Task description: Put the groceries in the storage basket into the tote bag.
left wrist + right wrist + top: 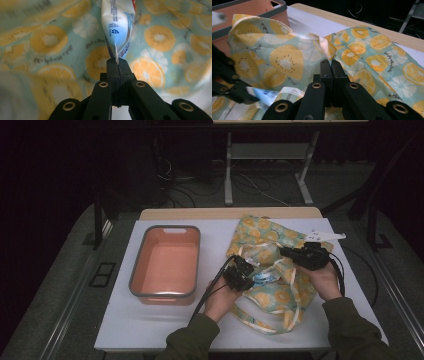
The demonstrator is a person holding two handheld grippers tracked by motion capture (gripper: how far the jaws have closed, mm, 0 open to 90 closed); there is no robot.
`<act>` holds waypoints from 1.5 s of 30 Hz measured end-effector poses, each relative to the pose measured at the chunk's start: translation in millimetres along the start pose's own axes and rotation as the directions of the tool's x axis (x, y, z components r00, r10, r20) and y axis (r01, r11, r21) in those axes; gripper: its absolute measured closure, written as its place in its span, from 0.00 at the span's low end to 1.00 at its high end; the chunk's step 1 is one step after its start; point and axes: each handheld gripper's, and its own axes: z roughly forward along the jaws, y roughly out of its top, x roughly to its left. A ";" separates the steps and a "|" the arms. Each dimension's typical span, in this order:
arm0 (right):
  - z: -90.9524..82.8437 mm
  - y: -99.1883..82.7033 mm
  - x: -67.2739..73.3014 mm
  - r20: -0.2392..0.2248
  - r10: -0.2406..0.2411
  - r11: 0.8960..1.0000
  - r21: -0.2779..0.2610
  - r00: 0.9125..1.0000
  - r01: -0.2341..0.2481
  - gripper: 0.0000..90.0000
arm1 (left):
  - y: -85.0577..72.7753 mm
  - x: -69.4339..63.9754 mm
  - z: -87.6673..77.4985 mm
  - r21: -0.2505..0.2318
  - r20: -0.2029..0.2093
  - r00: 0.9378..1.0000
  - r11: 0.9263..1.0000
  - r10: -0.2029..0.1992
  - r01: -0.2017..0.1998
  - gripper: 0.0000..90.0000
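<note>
A citrus-print cloth bag [270, 237] lies on the white table, right of centre. My left gripper [251, 279] is over the bag's middle, shut on the crimped end of a white and blue tube [263, 279]. In the left gripper view the tube [117, 22] sticks straight out from the closed jaws [116, 61] above the bag's fabric [160, 37]. My right gripper [286, 252] is shut on a fold of the bag's rim [325, 48], holding it raised in front of the jaws [331, 63]. The other gripper [227, 82] and the tube [263, 96] show at lower left there.
An orange tub with a grey rim [167, 262] stands empty on the table's left half; its corner [249, 7] rises behind the bag. A white paper tag [325, 236] lies by the bag's far right corner. The bag's cream straps [255, 320] trail toward the table's front edge.
</note>
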 end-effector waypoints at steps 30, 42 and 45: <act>-6.2 2.5 3.5 -0.035 -0.003 1.000 -0.005 0.999 0.003 0.99 | -14.3 5.9 -30.9 -0.175 0.025 1.000 0.985 0.009 -0.005 0.55; -12.9 -1.5 28.9 -0.124 -0.065 0.996 0.051 0.990 0.072 0.99 | -55.8 -12.2 -51.2 -0.167 0.048 0.997 0.985 0.061 -0.052 0.47; -15.7 -6.0 39.0 -0.154 -0.083 0.993 0.070 0.985 0.095 0.99 | -66.6 -11.5 -53.7 -0.165 0.053 0.997 0.985 0.051 -0.042 0.47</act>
